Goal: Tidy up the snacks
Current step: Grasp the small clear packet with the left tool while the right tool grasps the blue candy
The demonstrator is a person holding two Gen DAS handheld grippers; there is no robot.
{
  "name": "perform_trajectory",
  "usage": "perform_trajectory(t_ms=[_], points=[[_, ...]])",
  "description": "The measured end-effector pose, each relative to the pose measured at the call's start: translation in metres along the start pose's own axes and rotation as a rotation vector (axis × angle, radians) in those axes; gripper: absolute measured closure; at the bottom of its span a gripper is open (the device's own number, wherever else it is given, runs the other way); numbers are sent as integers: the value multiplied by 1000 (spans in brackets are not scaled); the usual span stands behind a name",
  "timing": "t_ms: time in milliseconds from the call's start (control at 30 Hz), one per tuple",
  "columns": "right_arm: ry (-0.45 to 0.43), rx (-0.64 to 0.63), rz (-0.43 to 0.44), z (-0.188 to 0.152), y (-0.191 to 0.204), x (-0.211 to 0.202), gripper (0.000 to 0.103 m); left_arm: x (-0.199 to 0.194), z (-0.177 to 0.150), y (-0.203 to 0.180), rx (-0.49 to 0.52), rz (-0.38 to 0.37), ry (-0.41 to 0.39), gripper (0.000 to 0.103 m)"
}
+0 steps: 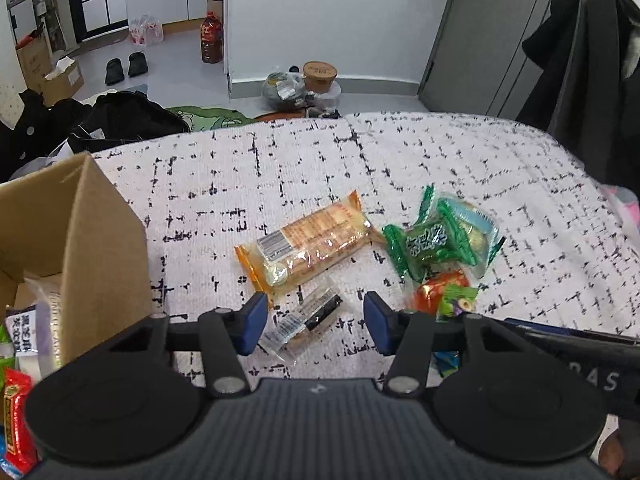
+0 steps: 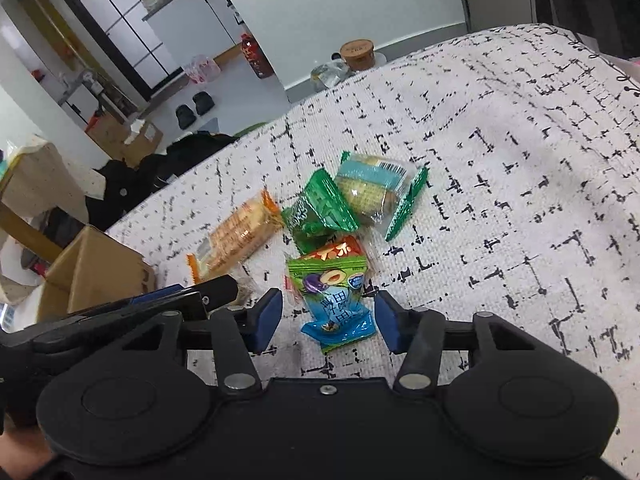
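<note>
A: What's between my left gripper [image 1: 315, 322] fingers?

B: A small clear packet with a dark bar [image 1: 305, 319] inside, lying flat on the white cloth with black dashes [image 1: 460, 168]. From my seat the blue pads stand either side of it with cloth showing in the gaps, so the jaws are partly open and nothing is gripped.

A: And the right gripper [image 2: 328, 322]?

B: Same story. I see it straddling a green-and-blue candy packet [image 2: 336, 304]; the pads are apart from the wrapper on both sides, about half open, holding nothing.

A: What lies around those two?

B: Just beyond the clear packet is a long orange cracker pack [image 1: 306, 244]. Right of that, a green wrapped snack [image 1: 430, 242] rests partly on a clear packet with a teal label [image 1: 478, 228], and an orange-red packet [image 1: 440, 290] is tucked just under the green one, touching the candy packet.

A: The box?

B: A cardboard box [image 1: 100, 240] stands at the left, open, with several snack packs [image 1: 16, 412] already inside. Beyond the cloth I can see a grey floor, a pair of black shoes [image 1: 126, 66] and a dark bottle [image 1: 211, 38].
</note>
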State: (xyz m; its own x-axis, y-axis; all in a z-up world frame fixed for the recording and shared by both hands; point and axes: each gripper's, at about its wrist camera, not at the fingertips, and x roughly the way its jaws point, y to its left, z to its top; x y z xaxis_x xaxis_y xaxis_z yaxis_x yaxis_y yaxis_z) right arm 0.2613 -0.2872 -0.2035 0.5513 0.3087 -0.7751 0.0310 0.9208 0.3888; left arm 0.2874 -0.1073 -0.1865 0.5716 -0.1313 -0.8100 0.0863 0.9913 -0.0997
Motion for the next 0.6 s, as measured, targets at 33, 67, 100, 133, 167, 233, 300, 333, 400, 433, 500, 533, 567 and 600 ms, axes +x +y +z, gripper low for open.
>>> perform_trajectory(t_ms=[33, 67, 100, 133, 167, 233, 300, 333, 400, 433, 500, 533, 567, 600], points=[[3, -4, -6, 0, 0, 4, 53, 3, 0, 0, 2, 5, 4, 51], [6, -7, -15, 0, 0, 7, 53, 6, -1, 0, 4, 6, 10, 51], [8, -5, -25, 0, 0, 10, 54, 9, -1, 0, 4, 9, 16, 51], [8, -2, -30, 0, -1, 12, 54, 13, -2, 0, 4, 16, 23, 51], [10, -3, -37, 0, -2, 15, 54, 17, -2, 0, 4, 25, 28, 51], [15, -12, -46, 0, -2, 19, 55, 22, -3, 0, 8, 38, 32, 51], [13, -40, -56, -1, 1, 20, 55, 27, -3, 0, 3, 42, 37, 51], [16, -52, -62, -2, 2, 21, 55, 30, -4, 0, 10, 45, 38, 51], [19, -66, -71, -2, 4, 22, 59, 31, -5, -1, 24, 46, 28, 51], [19, -68, -78, -2, 4, 21, 65, 30, -5, 1, 7, 43, 30, 56], [19, -61, -83, -1, 1, 19, 71, 28, -6, 1, -7, 35, 37, 71], [21, -50, -82, -1, -2, 18, 73, 27, -6, 1, -7, 31, 41, 82], [21, -36, -79, 0, -4, 17, 74, 25, -7, 1, -8, 32, 44, 85], [22, -24, -74, 0, -6, 15, 74, 24, -8, 1, -15, 33, 45, 85]])
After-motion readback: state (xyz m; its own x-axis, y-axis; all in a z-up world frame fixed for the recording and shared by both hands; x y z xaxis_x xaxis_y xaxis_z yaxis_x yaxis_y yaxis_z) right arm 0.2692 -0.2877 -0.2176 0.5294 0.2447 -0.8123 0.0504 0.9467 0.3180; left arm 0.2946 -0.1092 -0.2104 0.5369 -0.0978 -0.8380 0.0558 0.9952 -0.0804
